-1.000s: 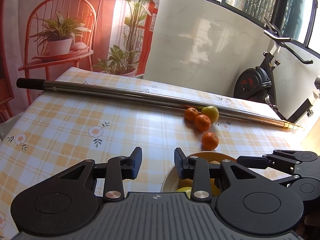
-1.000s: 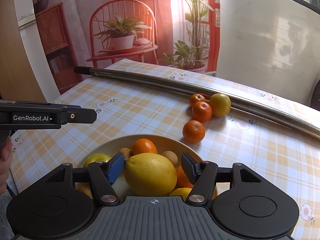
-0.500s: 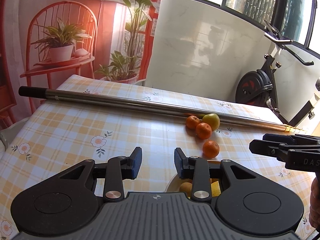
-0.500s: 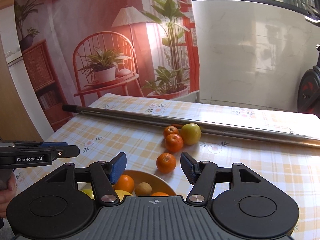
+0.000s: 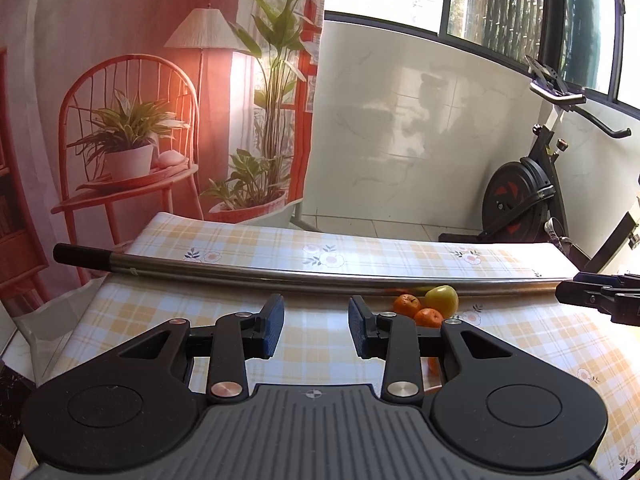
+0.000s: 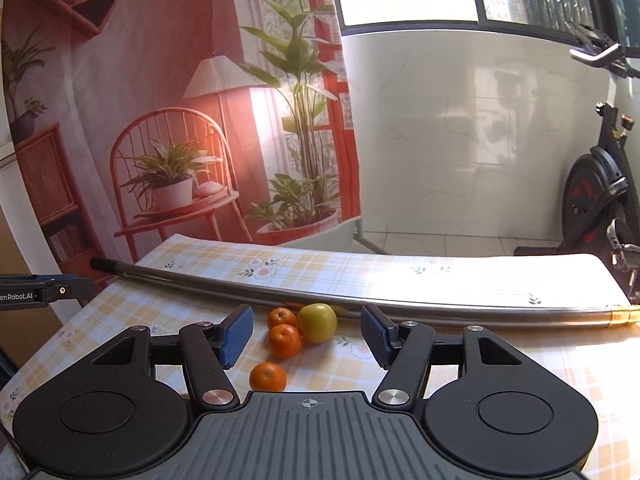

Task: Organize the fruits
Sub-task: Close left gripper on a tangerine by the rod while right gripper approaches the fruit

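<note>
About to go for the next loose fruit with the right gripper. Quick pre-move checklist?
1. Right gripper open, nothing held: ok.
2. Left gripper open, nothing held: ok.
3. Loose fruit in view: three oranges, nearest, and a yellow apple: ok.
4. Nearest orange apart from the others: ok.
5. Pole behind the fruit, not in the approach: ok.
6. Bowl location: cannot tell, out of view.

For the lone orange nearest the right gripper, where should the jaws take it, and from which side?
Probably across its widest middle, coming from above with the right gripper, whose jaws stand open and empty. The nearest orange is round, so no side is favoured by shape, but it sits apart from the other two oranges and the yellow-green apple on the tablecloth, leaving both flanks free for the jaws.
</note>
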